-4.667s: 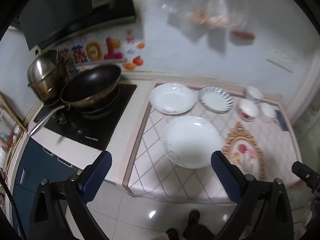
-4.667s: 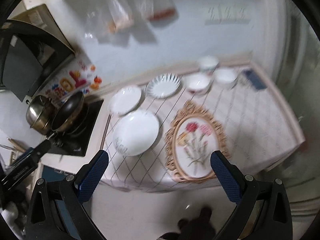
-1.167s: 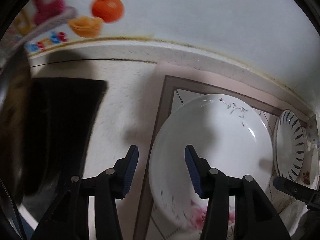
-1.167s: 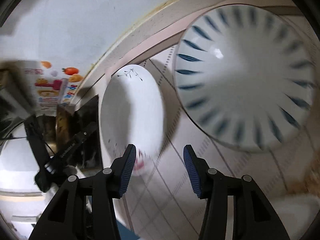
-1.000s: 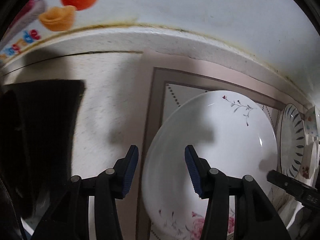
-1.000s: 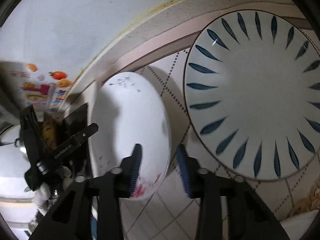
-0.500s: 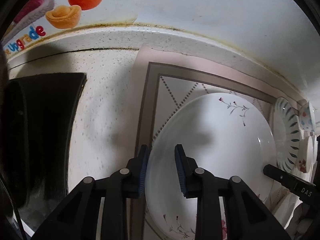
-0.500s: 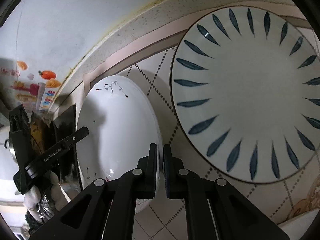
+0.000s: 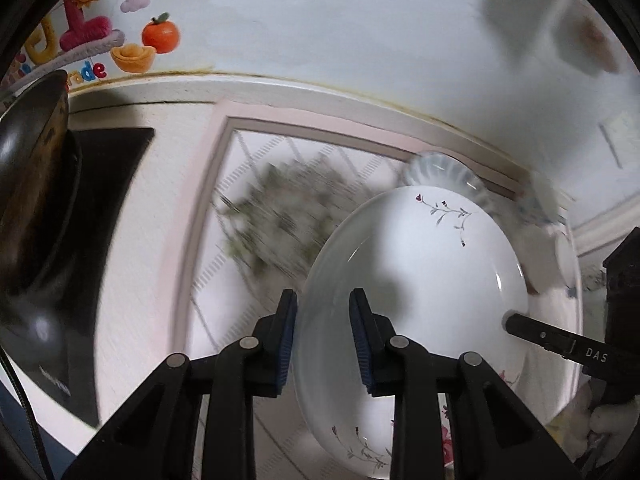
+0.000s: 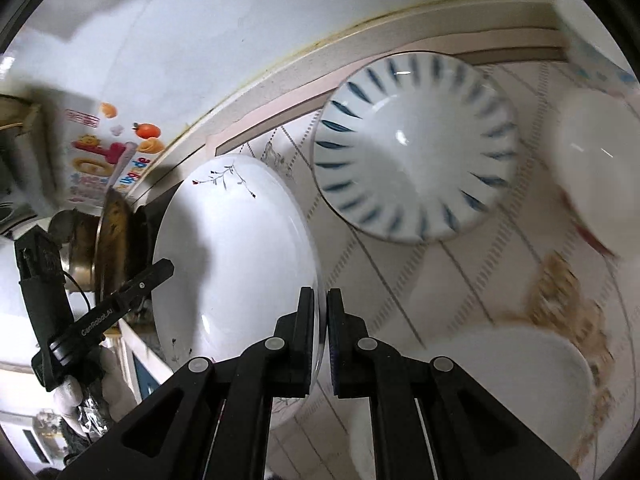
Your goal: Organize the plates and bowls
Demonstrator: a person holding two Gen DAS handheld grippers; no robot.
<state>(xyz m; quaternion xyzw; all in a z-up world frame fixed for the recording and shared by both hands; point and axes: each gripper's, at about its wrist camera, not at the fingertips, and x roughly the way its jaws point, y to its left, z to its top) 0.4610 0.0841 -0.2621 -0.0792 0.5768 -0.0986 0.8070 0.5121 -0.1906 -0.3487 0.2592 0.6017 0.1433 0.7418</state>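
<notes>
Two claws share one white floral plate (image 10: 236,248), lifted clear of the bench mat (image 9: 248,216): the right claw (image 10: 323,334) pinches its right rim, the left claw (image 9: 323,338) straddles its left rim, narrowly spread. A plain white plate (image 10: 508,384) lies nearer right, apparently the stacking spot; the blue-striped plate (image 10: 416,148) sits farther back.

Lifted off the mat since half a second ago: floral white plate (image 9: 420,288), now mid-frame, tilted, pinched at opposite rims by left gripper (image 9: 323,342) and right gripper (image 10: 323,330). Patterned mat (image 9: 276,216) newly bared, blurred, centre-left.
</notes>
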